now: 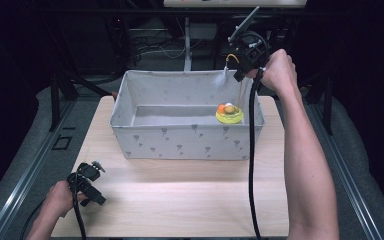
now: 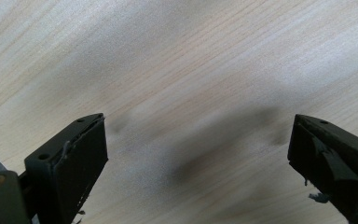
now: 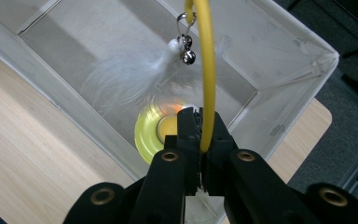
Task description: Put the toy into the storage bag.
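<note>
Left gripper [image 1: 89, 181], lower left of high view: jaws apart over bare table [image 2: 177, 60]. Right gripper [image 3: 200, 135], upper right: jaws clamped on yellow wand [image 3: 208, 70], feather [image 3: 130, 74] and bell [image 3: 188, 56] dangling over fabric bin [image 1: 180, 137]; yellow toy [image 1: 229, 115] inside, right end. Step, I judge: lowering wand into bin; next, release.

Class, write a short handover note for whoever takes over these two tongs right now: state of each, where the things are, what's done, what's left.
Right tongs: shut on the yellow wand of a cat toy, held above the bin's right end; a white feather and small bell dangle from it.
Left tongs: open, holding nothing, low over the bare wooden table at its near left.
Grey fabric bin: middle of the table; the toy's yellow base sits inside, at the right.
Done: base in the bin.
Left, probably: lower the wand in and let go.
</note>
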A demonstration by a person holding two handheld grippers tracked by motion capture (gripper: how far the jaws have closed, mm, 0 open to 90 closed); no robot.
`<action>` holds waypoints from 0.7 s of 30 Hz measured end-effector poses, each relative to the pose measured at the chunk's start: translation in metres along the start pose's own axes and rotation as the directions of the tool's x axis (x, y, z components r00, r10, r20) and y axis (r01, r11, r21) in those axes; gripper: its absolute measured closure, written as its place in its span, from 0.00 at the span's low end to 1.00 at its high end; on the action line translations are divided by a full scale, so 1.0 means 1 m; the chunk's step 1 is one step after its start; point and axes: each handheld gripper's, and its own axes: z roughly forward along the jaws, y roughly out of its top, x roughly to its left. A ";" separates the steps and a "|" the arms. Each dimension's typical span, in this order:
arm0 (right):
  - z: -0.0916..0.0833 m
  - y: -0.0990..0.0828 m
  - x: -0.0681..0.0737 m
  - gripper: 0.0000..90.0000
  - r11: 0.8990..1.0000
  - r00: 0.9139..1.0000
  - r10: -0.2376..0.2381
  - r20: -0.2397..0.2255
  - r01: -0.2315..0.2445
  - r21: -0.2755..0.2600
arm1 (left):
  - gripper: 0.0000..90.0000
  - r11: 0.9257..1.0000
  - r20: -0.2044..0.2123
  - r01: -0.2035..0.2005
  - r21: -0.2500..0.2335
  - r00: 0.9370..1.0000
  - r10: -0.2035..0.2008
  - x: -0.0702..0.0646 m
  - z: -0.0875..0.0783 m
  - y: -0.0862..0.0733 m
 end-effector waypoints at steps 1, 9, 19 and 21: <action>0.006 -0.003 0.000 0.98 1.000 1.000 0.005 -0.006 -0.005 0.006 | 0.06 1.000 0.000 0.000 0.000 1.000 0.000 0.000 0.000 0.000; 0.023 -0.012 -0.002 0.98 0.999 1.000 0.013 -0.026 -0.012 0.042 | 0.06 1.000 0.000 -0.003 0.002 1.000 0.003 0.000 0.000 0.000; 0.043 -0.025 -0.005 0.98 0.997 1.000 0.009 -0.030 -0.006 0.076 | 0.06 1.000 0.000 -0.002 0.003 1.000 0.002 0.000 0.000 0.000; 0.047 -0.028 -0.005 0.98 0.997 0.999 0.014 -0.033 -0.011 0.082 | 0.06 1.000 0.001 -0.004 0.004 1.000 0.004 -0.001 0.000 0.001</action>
